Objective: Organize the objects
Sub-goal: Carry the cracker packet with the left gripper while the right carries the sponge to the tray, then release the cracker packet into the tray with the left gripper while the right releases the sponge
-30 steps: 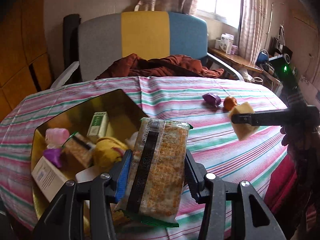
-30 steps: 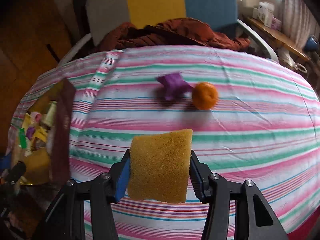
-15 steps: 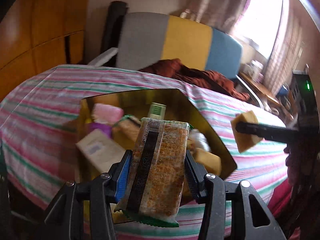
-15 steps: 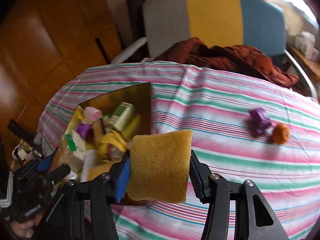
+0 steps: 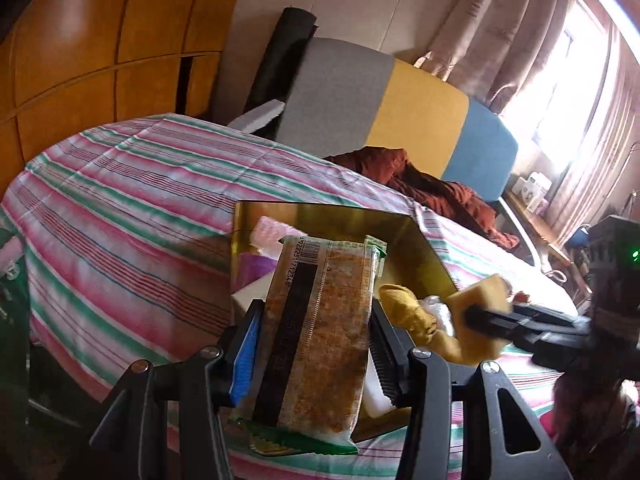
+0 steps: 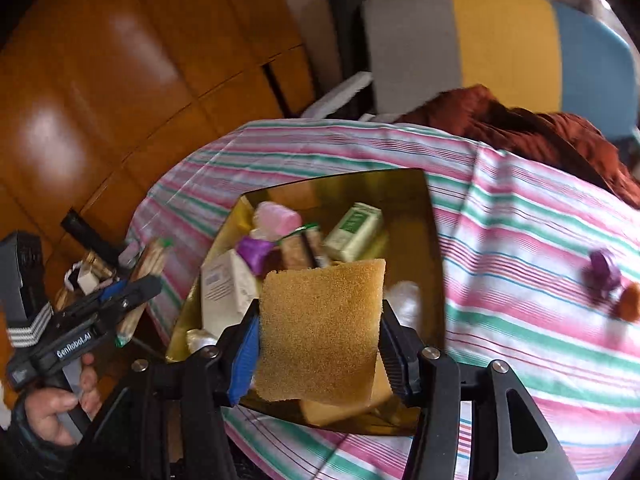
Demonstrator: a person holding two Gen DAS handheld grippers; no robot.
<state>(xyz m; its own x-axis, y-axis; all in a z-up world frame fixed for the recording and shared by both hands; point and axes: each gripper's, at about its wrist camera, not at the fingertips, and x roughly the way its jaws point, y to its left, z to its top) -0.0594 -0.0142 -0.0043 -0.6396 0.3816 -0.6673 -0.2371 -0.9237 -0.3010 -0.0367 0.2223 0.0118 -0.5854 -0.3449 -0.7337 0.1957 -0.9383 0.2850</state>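
While clamped, cracker packet [image 5: 320, 332] stands lengthwise upright.

Box [image 6: 434, 240] on tablecloth [image 6: 520, 240] — chair [image 6: 500, 40] behind

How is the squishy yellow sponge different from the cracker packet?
The sponge is plain yellow-brown and bare; the cracker packet is wrapped in clear printed plastic with a barcode. The sponge looks squarish and porous; the cracker packet is long, narrow and smooth. The sponge sits in the right gripper, the cracker packet in the left gripper. Both are clamped between fingers, above the gold box.
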